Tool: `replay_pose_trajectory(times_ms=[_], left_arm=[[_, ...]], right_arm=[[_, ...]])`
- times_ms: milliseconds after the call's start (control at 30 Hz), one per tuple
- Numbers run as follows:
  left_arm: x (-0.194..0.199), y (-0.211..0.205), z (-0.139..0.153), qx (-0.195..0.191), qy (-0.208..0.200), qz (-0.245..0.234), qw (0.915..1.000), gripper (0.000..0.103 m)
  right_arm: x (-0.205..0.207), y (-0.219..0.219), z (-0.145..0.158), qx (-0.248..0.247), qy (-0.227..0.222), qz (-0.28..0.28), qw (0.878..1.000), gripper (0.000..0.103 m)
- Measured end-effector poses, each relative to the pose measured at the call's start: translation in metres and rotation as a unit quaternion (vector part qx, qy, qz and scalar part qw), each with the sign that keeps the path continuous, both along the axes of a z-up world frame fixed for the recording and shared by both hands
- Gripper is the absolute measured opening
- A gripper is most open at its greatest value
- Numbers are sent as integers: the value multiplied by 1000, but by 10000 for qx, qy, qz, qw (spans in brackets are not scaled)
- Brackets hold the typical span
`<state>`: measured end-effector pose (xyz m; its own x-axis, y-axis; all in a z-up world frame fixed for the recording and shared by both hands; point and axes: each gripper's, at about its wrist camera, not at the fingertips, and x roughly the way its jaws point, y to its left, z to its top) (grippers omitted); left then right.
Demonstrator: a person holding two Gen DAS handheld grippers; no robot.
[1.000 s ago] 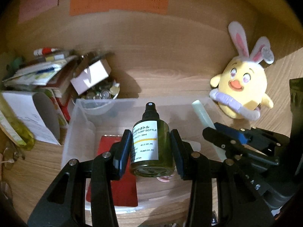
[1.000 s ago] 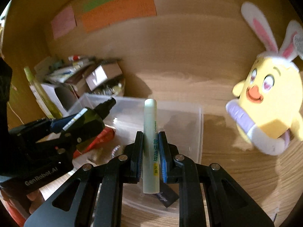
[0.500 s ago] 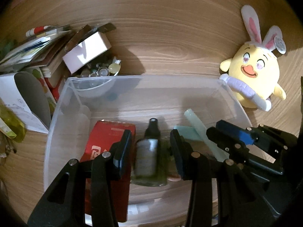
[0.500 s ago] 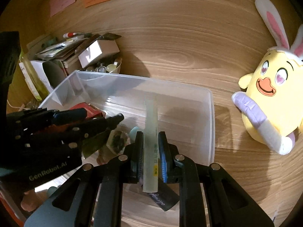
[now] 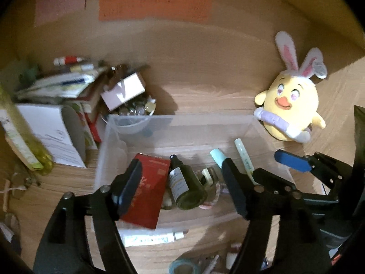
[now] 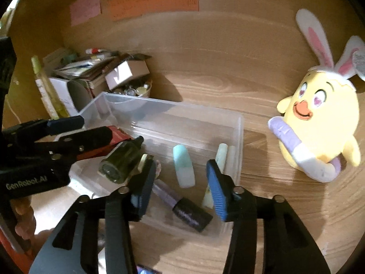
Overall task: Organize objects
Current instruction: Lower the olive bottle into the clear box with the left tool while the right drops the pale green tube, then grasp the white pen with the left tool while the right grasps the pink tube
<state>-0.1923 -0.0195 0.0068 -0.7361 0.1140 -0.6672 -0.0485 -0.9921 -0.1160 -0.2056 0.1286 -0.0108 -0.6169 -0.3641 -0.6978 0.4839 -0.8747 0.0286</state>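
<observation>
A clear plastic bin [image 5: 182, 118] [image 6: 173, 107] stands on the wooden desk. In it lie a dark green pump bottle [image 5: 186, 187] [image 6: 121, 159], a red box [image 5: 148, 189], a mint tube [image 6: 183, 165], a pale green stick [image 5: 245, 162] [image 6: 221, 157] and a dark purple-capped tube [image 6: 182, 207]. My left gripper [image 5: 182, 191] is open and empty above the bottle. My right gripper [image 6: 180, 187] is open and empty above the bin's right end; it also shows in the left wrist view [image 5: 296, 166].
A yellow bunny-eared plush [image 5: 289, 109] [image 6: 319, 123] sits right of the bin. Papers, a small box and a bowl of marbles [image 5: 127, 107] pile up at back left. A white tube [image 5: 150, 238] and a tape roll [image 5: 182, 267] lie in front of the bin.
Both grippers opened and pulled back up. The pump bottle now lies in the bin beside the red box, and the pale green stick lies at the bin's right end.
</observation>
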Motion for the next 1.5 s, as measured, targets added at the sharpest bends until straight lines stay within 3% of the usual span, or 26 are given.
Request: replay_pose_trajectory(times_ms=[67,200,367,600,900,1067,1167,1500], left_arm=[[9,0,5,-51,84,-6,10000,77],[32,-2,13,-116,268,18,9996,93],[60,-3,15,-265,359,-12,9990,96],[91,-6,1,-436,242,-48,9987,96],[121,-12,-37,-496,-225,-76,9985,96],[136,-12,-56,-523,-290,-164,9981,93],[143,-10,-64,-386,-428,-343,9977,74],[140,5,-92,-286,-818,-720,9936,49]], right_arm=[[10,5,6,-46,83,34,9999,55],[31,13,13,-143,214,69,9996,65],[56,24,17,-301,220,174,9992,69],[91,31,14,-453,162,471,9977,80],[118,24,-21,-401,-420,841,9948,81],[133,12,-44,-219,-600,1122,9916,80],[139,4,-53,-101,-584,1241,9905,72],[147,-7,-64,234,-571,1390,9884,26]])
